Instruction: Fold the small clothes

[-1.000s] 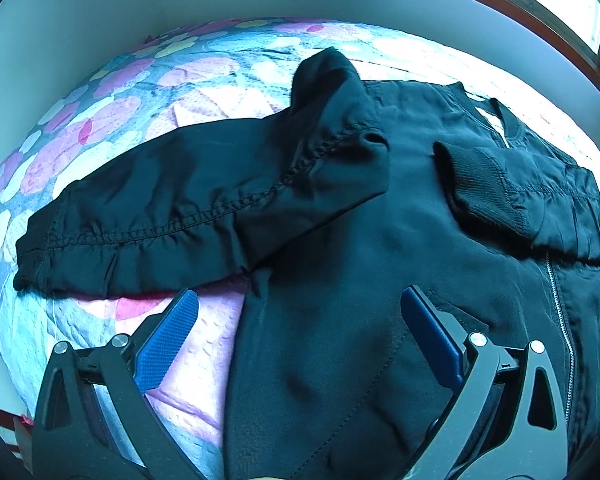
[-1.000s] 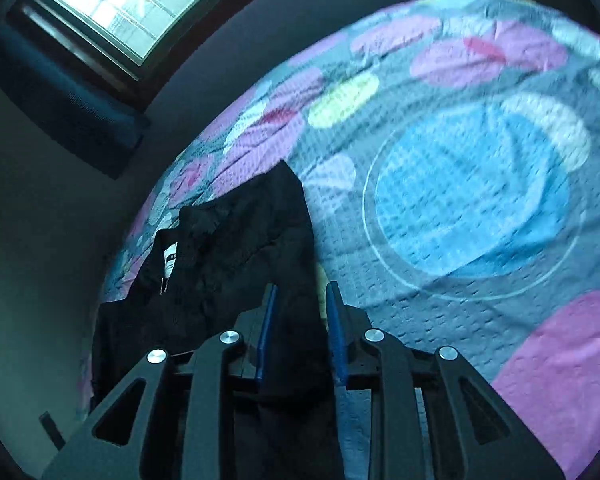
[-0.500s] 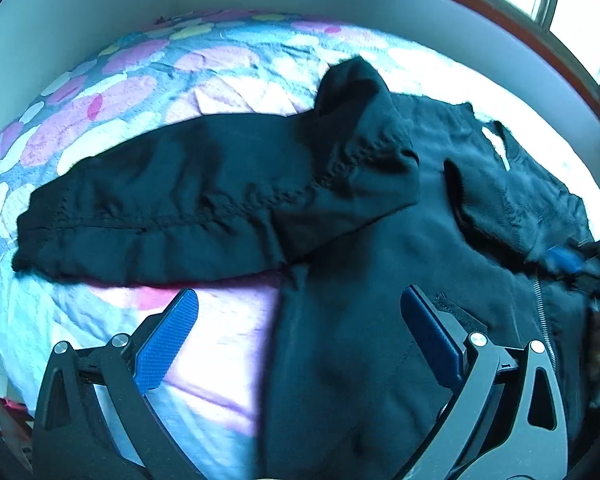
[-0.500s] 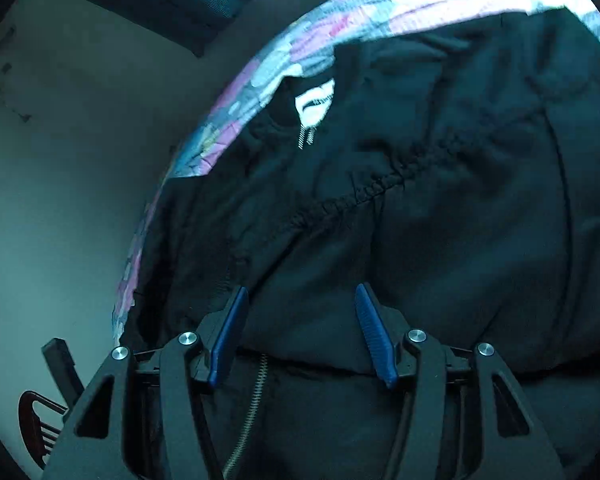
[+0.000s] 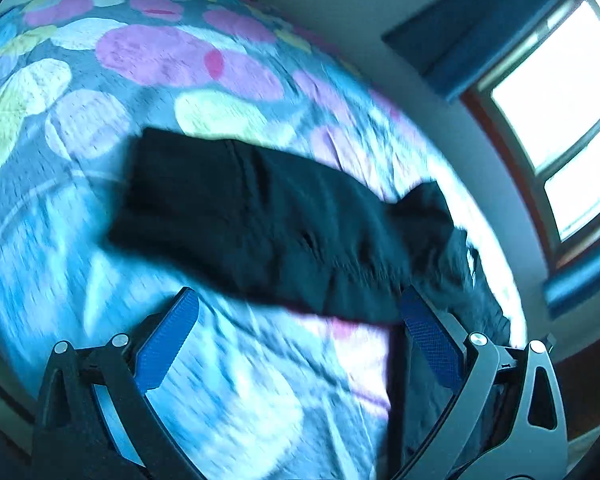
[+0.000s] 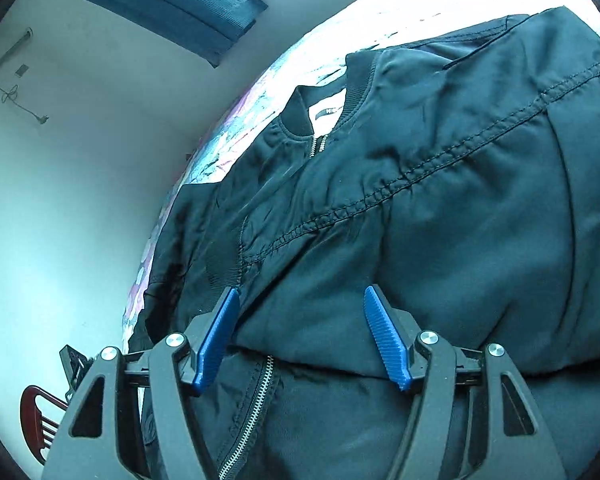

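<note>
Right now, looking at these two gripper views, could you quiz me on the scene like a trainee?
1. True or false: the left gripper is clamped on the black jacket.
2. What lies across the jacket's front under the right gripper: A a sleeve, B a towel, C a sock?
3. What does the jacket lie on?

Key: 1 false, its jaws stand open with nothing pinched. 2 A; those jaws are opening, not pressing it. 3 A bedspread with coloured ovals.

Jacket [image 6: 440, 208] spread on bedspread [image 5: 80, 208], sleeve [image 6: 480, 280] folded across its front
</note>
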A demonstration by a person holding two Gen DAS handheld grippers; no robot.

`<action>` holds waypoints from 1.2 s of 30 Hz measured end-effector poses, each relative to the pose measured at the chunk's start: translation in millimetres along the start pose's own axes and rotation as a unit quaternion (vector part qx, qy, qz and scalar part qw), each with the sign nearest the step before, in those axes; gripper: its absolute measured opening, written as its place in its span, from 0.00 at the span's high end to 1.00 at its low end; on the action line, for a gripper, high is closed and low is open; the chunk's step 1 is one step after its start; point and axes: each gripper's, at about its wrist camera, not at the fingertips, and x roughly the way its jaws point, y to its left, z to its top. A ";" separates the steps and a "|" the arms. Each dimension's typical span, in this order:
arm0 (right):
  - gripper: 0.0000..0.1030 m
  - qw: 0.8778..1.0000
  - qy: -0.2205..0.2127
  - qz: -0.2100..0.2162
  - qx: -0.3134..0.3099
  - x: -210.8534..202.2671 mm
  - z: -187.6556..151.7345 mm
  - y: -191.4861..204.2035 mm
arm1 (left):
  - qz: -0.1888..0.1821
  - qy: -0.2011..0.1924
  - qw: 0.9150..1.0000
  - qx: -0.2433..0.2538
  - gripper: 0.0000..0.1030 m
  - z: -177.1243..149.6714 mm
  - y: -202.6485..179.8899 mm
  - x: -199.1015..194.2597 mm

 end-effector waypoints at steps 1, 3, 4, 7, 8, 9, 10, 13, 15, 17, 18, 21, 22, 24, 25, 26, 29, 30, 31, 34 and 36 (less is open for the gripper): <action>0.37 1.000 0.000 0.001 0.001 -0.2 -0.4 -0.6 | -0.008 -0.002 1.000 -0.007 0.02 3.5 4.9 0.5; 0.37 1.000 -0.001 0.001 0.001 0.0 -0.8 -0.5 | -0.028 -0.003 0.999 -0.023 0.02 11.9 17.6 5.1; 0.37 1.000 -0.001 0.001 0.000 -0.3 -0.9 -0.3 | -0.036 -0.005 0.999 -0.033 0.02 15.1 23.9 7.8; 0.37 1.000 -0.001 0.000 -0.001 0.6 -0.6 -0.2 | -0.065 -0.014 0.996 -0.064 0.02 24.3 42.6 11.8; 0.37 1.000 -0.002 0.000 -0.001 0.5 -0.6 -0.1 | -0.066 -0.014 0.996 -0.065 0.02 27.9 43.1 12.8; 0.37 1.000 -0.003 0.000 -0.002 1.7 -0.3 -0.2 | -0.064 -0.010 0.996 -0.068 0.02 30.1 44.4 14.1; 0.37 1.000 -0.003 0.001 -0.002 1.6 -0.1 -0.2 | -0.061 -0.008 0.996 -0.068 0.02 32.4 43.9 15.7; 0.37 1.000 -0.004 0.002 -0.001 1.5 0.1 -0.6 | -0.041 0.000 0.997 -0.060 0.02 32.9 39.3 20.9; 0.37 1.000 -0.005 0.003 -0.002 1.7 0.4 -0.4 | -0.015 0.001 0.998 -0.065 0.11 32.4 36.9 21.6; 0.37 1.000 -0.005 0.003 -0.002 2.1 0.3 -0.7 | 0.014 -0.002 0.997 -0.080 0.37 33.2 37.3 20.8; 0.37 1.000 -0.005 0.003 -0.002 2.0 0.5 -0.5 | 0.028 -0.002 0.996 -0.084 0.47 33.4 38.2 20.5; 0.37 1.000 -0.006 0.003 -0.003 2.6 0.7 -1.4 | 0.041 0.001 0.995 -0.088 0.70 33.1 44.2 22.2; 0.37 1.000 -0.006 0.003 -0.004 2.7 0.7 -1.3 | 0.035 -0.002 0.995 -0.095 0.76 33.2 46.5 21.6; 0.37 1.000 -0.007 0.003 -0.004 2.6 0.8 -0.9 | 0.031 -0.007 0.994 -0.100 0.84 34.9 45.4 17.3; 0.37 1.000 -0.007 0.003 -0.005 2.8 0.9 -1.0 | 0.034 -0.012 0.995 -0.097 0.85 37.0 43.8 14.2; 0.37 1.000 -0.007 0.003 -0.005 3.0 1.1 -1.2 | 0.046 -0.024 0.995 -0.088 0.86 41.2 40.5 7.3; 0.37 1.000 -0.007 0.003 -0.005 3.5 1.4 -1.6 | 0.095 -0.086 0.990 -0.058 0.87 61.9 35.5 -23.1; 0.37 1.000 -0.007 0.003 -0.005 3.6 1.4 -1.7 | 0.103 -0.098 0.988 -0.055 0.88 67.0 35.9 -28.9; 0.37 1.000 -0.007 0.002 -0.006 3.8 1.4 -1.8 | 0.115 -0.113 0.986 -0.052 0.88 77.1 39.3 -38.3; 0.37 1.000 -0.008 0.002 -0.007 4.3 1.7 -1.9 | 0.091 -0.109 0.988 -0.058 0.87 99.1 47.8 -44.0; 0.37 1.000 -0.008 0.002 -0.006 4.4 1.6 -1.8 | 0.107 -0.104 0.988 -0.043 0.87 109.8 40.5 -37.6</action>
